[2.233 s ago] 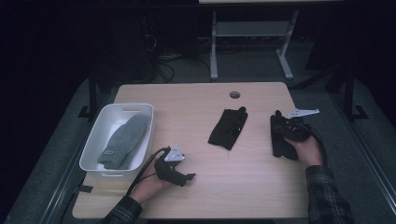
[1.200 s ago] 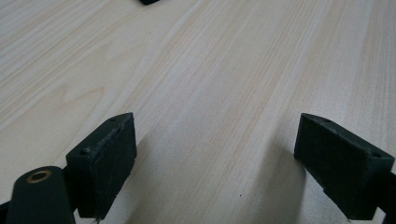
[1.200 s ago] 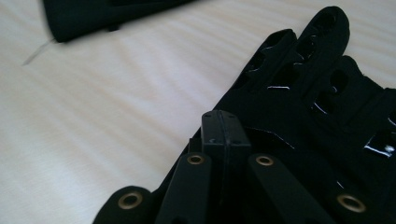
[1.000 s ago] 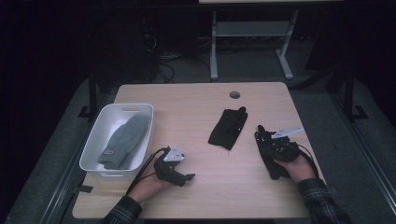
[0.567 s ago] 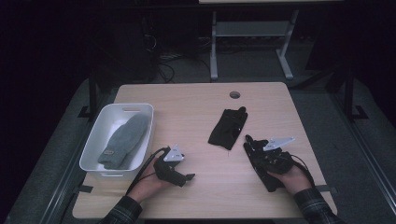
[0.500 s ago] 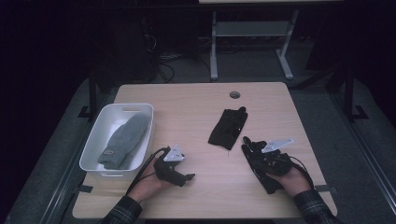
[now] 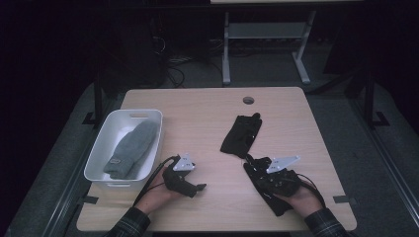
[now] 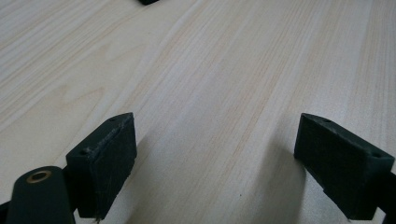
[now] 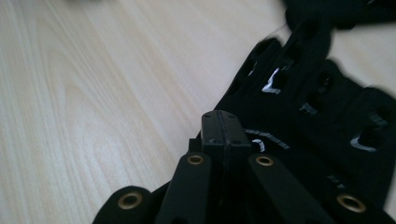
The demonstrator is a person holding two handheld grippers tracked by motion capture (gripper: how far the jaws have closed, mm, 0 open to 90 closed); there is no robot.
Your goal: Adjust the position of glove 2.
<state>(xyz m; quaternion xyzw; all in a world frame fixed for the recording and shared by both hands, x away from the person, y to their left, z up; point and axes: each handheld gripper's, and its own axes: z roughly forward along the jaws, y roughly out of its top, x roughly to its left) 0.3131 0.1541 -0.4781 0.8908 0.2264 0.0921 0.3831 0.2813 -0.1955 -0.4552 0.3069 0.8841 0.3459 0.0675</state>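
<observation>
A black glove [image 7: 271, 196] with small white marks [image 9: 317, 116] lies flat near the table's front right, partly under a hand. My right gripper [image 7: 251, 165] [image 9: 220, 125] is over it with its jaws pressed together, pinching the glove's fabric. A second black glove [image 7: 241, 136] lies just beyond, toward the table's middle. My left gripper [image 7: 196, 187] [image 8: 215, 158] rests low on the wood at the front left, jaws wide apart with bare table between them.
A white bin [image 7: 99, 158] at the left edge holds a grey mitten [image 7: 132, 148]. A round cable hole [image 7: 248, 100] sits near the far edge of the wooden table [image 7: 197, 118]. Beyond the table stand a metal frame and loose cables on a dark floor.
My right gripper has slid from the table's right edge toward the front middle, and the black glove has come along with it. The left gripper has stayed put.
</observation>
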